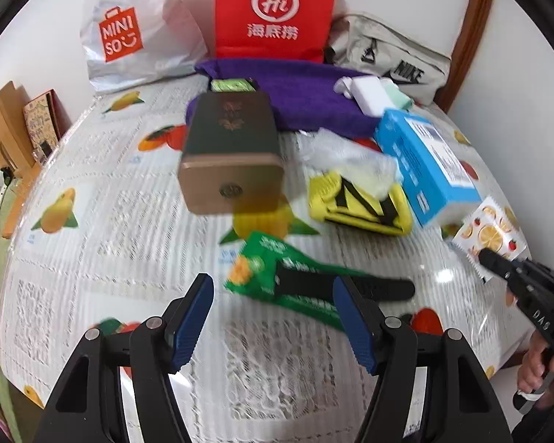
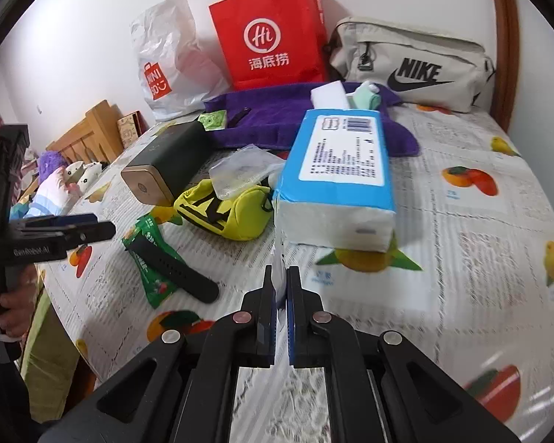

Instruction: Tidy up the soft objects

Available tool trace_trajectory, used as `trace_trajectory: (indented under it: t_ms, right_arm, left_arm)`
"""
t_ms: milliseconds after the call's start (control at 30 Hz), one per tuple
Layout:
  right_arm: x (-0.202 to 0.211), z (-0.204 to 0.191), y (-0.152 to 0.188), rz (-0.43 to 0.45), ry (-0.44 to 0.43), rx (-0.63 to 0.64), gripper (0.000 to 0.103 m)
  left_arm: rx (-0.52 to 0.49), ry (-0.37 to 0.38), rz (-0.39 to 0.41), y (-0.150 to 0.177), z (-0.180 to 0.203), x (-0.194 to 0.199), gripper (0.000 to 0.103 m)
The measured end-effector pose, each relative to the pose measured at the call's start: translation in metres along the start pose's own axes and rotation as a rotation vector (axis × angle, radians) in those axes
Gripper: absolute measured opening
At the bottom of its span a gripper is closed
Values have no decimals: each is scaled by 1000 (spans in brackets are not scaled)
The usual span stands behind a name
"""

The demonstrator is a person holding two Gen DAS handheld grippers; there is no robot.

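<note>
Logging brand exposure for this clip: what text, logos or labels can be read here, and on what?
"MINISO": white plastic bag
"Hi" over "海底捞": red paper bag
"NIKE": beige bag
"GenRobot.AI", blurred: left gripper
"DAS": right gripper
Too small or blurred: blue tissue pack label, green packet print, tablecloth text.

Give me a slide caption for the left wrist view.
Open left gripper hovers over green snack packet; right gripper pinches fruit-print sachet.
</note>
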State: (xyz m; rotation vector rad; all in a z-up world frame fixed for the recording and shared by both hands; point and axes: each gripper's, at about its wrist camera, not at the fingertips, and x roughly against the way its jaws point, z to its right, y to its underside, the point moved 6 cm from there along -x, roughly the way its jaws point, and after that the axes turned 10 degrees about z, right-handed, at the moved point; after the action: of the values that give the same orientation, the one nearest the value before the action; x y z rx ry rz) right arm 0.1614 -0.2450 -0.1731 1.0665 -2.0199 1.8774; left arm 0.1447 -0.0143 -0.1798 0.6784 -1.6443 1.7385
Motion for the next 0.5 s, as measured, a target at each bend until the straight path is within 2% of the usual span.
trace_trajectory:
  t_ms: [300, 500]
  right_arm:
    - [17, 2, 6, 9, 22, -8, 4]
    - [9, 9, 9, -13, 32, -21, 4]
  left_arm:
    - [-18, 26, -78, 24, 13, -20, 66]
    - [24, 135, -74, 22, 26, -23, 66]
